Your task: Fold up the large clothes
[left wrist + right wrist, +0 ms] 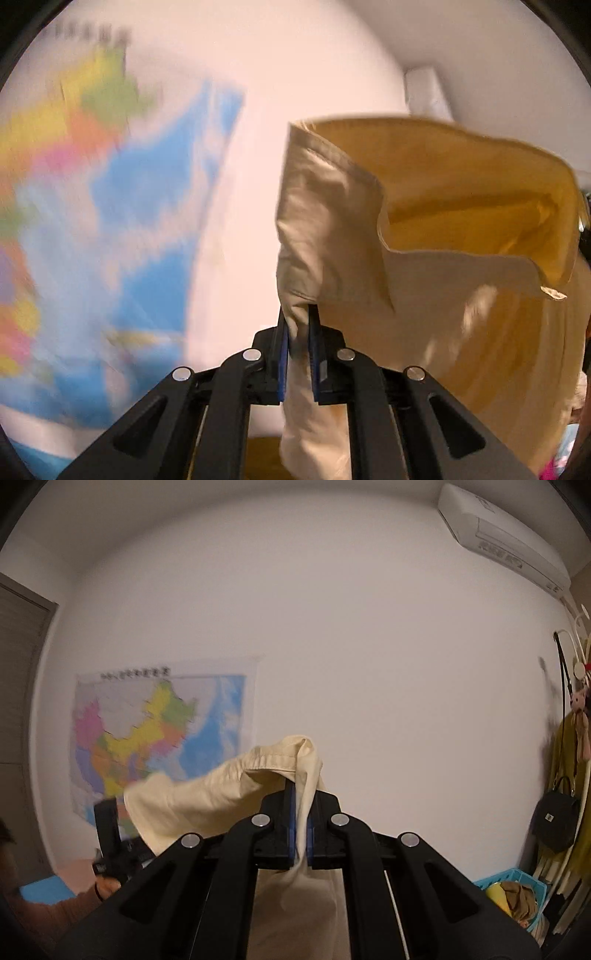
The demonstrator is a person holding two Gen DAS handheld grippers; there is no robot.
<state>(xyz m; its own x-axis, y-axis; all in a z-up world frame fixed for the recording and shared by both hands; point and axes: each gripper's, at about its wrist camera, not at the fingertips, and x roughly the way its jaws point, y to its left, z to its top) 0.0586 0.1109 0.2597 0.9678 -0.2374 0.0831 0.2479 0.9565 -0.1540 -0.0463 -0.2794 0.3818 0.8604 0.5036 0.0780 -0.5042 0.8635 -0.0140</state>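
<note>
- One large cream-yellow cotton garment [461,206], two black tongs with blue pads, both mine.
- Left tongs [299,332]: pinched nearly closed on a bunched fold of the garment; cloth runs up from between the blue pads and also hangs down below them.
- Right tongs [301,812]: clamped tight on another edge of the same garment [207,797], a thin strip of cloth squeezed between the pads, hem peaking just above the tips.
- Both tongs point up and forward at the white wall [369,646], held raised in the air.
- Garment spans between the two tongs: from the left tongs it billows off to the right, hemmed opening showing; from the right tongs it drapes off to the left and down.
- In the right view my left hand [107,886] grips the other tongs' handle low on the left, brown sleeve on.
- One coloured wall map [159,738], blurred in the left view.
- One white air conditioner [506,535] top right.
- One black bag [557,819] hanging on the right; one blue plastic basket [495,882] below it.
</note>
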